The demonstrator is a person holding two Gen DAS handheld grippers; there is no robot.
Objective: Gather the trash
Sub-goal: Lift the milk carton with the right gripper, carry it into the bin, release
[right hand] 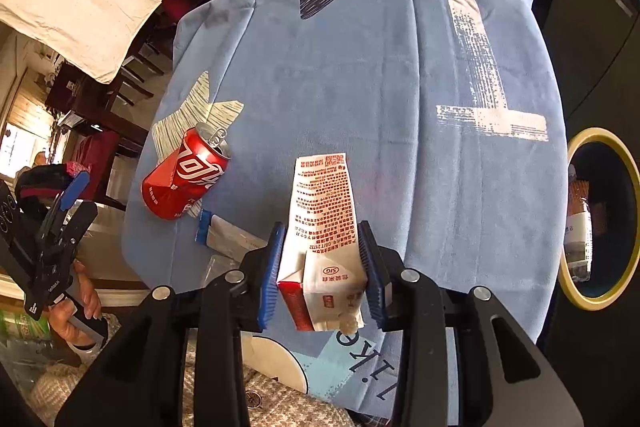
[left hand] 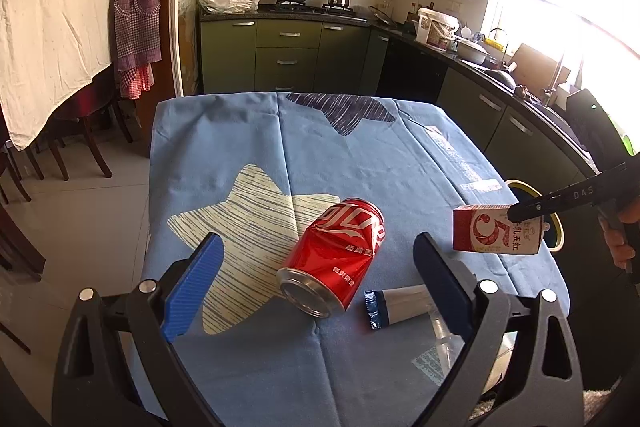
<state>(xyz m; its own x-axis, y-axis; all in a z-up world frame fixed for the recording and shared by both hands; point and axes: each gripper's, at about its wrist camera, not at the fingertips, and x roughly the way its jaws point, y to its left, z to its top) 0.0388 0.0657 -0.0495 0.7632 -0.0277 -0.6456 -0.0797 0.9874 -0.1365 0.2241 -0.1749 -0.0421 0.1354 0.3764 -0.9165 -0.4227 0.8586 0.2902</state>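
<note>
Above the blue cloth-covered bench (right hand: 360, 75), the right claw (right hand: 322, 267) is clamped on a creased paper carton (right hand: 324, 227), held off the cloth; the left claw (left hand: 316, 267) hangs with ribbed blue pads spread wide; a dented red metal can (left hand: 336, 259) lies sideways beside a flattened tube (left hand: 400, 303); a yellow-rimmed round bin (right hand: 600, 219) sits off the bench's right edge.

The carton (right hand: 320, 227) bears "SIG" and a large "5". The right gripper (left hand: 524, 213) reads "DAS". The cloth (right hand: 360, 87) shows "like".
</note>
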